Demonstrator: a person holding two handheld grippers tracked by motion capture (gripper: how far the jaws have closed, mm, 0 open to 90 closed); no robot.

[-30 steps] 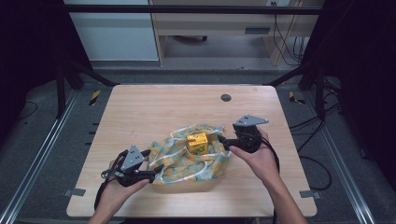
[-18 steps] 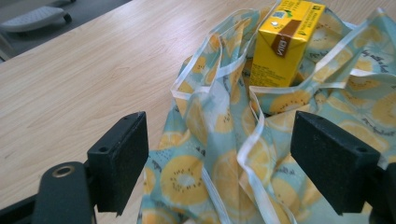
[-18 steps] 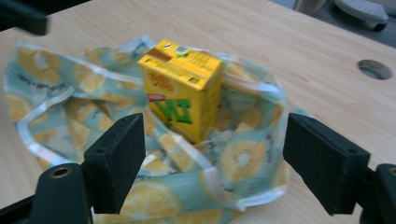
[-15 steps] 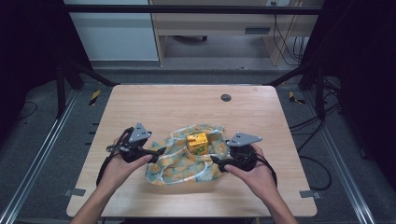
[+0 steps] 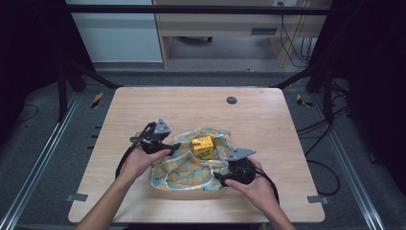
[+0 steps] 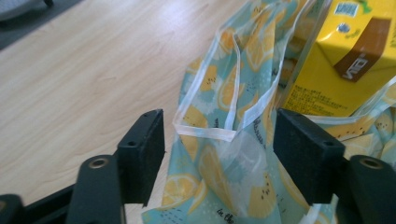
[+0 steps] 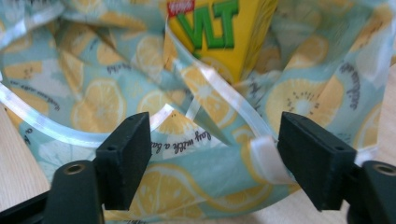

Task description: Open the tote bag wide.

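Near the worktop's (image 5: 268, 115) front edge we see the lemon-print bag (image 5: 184, 168) lying crumpled, its long axis running left to right, a yellow carton (image 5: 202, 147) upright in it. Since a second ago, both hands have swapped ends: left gripper (image 5: 173, 146) farther back, right gripper (image 5: 218, 177) nearer. Both sets of fingers straddle white trim, closing yet still apart.

The black two-jaw left gripper (image 5: 176, 144) is held low in the left hand (image 5: 143, 160), jaws parted after just closing somewhat. The black right gripper (image 5: 216, 178) is held likewise in the right hand (image 5: 256, 184), jaws apart, just narrowed.
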